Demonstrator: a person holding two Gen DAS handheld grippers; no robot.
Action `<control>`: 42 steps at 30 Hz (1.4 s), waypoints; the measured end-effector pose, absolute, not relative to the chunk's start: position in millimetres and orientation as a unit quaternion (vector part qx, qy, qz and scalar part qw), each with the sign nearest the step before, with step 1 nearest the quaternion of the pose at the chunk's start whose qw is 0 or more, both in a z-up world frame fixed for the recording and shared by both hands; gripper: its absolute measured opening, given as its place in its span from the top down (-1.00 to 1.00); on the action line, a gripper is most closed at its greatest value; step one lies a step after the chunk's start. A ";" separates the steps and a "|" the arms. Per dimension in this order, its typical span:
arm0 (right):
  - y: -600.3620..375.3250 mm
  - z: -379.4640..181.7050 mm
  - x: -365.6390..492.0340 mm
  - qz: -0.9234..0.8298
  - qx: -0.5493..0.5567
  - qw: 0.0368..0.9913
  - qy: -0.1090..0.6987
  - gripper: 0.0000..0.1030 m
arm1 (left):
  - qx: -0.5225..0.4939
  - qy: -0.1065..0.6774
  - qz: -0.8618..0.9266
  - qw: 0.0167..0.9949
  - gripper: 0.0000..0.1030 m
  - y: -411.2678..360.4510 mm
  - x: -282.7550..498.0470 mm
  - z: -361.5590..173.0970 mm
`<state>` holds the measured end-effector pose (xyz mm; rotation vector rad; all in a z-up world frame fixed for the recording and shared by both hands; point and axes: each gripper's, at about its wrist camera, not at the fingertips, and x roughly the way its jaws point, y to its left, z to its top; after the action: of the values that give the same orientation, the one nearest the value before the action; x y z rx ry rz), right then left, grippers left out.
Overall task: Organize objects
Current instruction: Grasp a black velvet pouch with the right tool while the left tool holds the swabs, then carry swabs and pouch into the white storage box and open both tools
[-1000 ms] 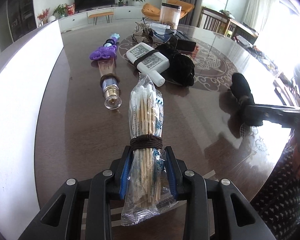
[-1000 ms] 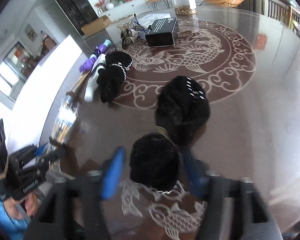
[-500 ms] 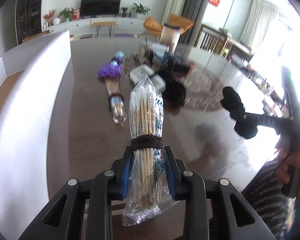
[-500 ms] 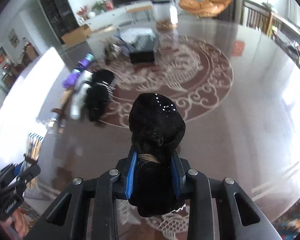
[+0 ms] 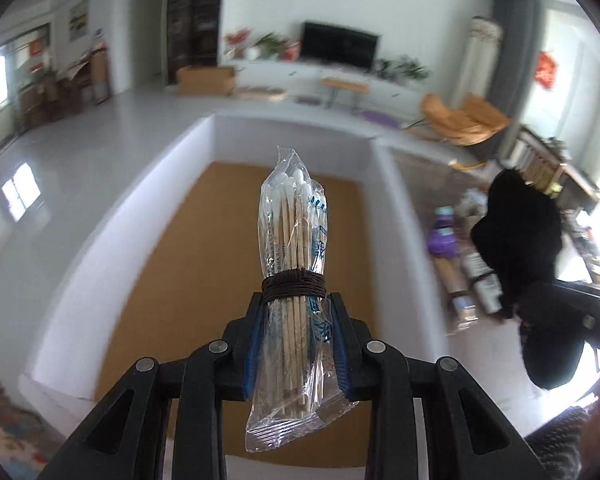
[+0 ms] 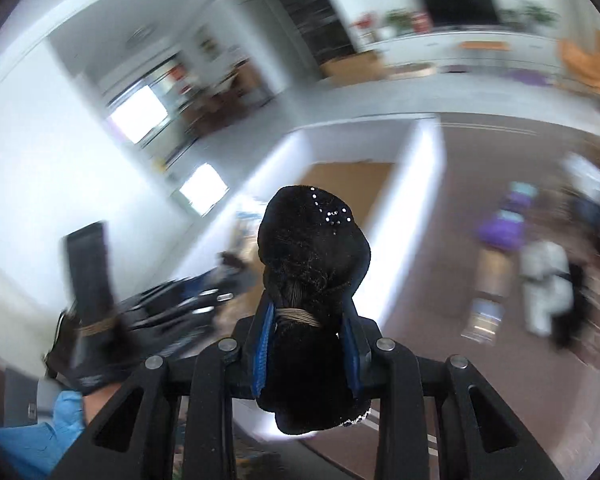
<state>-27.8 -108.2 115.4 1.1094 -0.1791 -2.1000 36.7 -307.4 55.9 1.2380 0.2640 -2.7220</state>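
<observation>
Left gripper (image 5: 296, 344): pinching banded cotton-swab packet (image 5: 294, 240) above white box (image 5: 388, 216); lower before release. Right gripper (image 6: 306, 344): clamping black sock bundle (image 6: 312, 248); follow after

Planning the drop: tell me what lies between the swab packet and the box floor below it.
Nothing: in the left wrist view the cotton swab packet, clamped in the left gripper, hangs over the bare brown floor of the white box.
</observation>
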 end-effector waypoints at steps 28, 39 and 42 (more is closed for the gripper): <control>137.1 -27.1 -22.4 -0.906 0.422 -0.037 0.009 -0.96 | 0.427 0.044 -0.892 -0.138 -0.91 -71.2 9.3 41.5; 161.8 -36.0 -20.5 -0.892 0.445 -0.077 -0.027 -0.96 | 0.501 -0.017 -0.863 -0.067 -0.91 -49.8 -25.0 -66.7; 155.9 -41.6 -21.0 -0.888 0.454 -0.073 -0.013 -0.96 | 0.500 -0.025 -0.864 -0.053 -0.91 -56.2 -28.9 -74.0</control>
<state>-21.0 155.9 -41.6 1.4971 -0.0444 -2.9271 -28.9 -56.2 -74.0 1.6259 -0.0810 -2.8111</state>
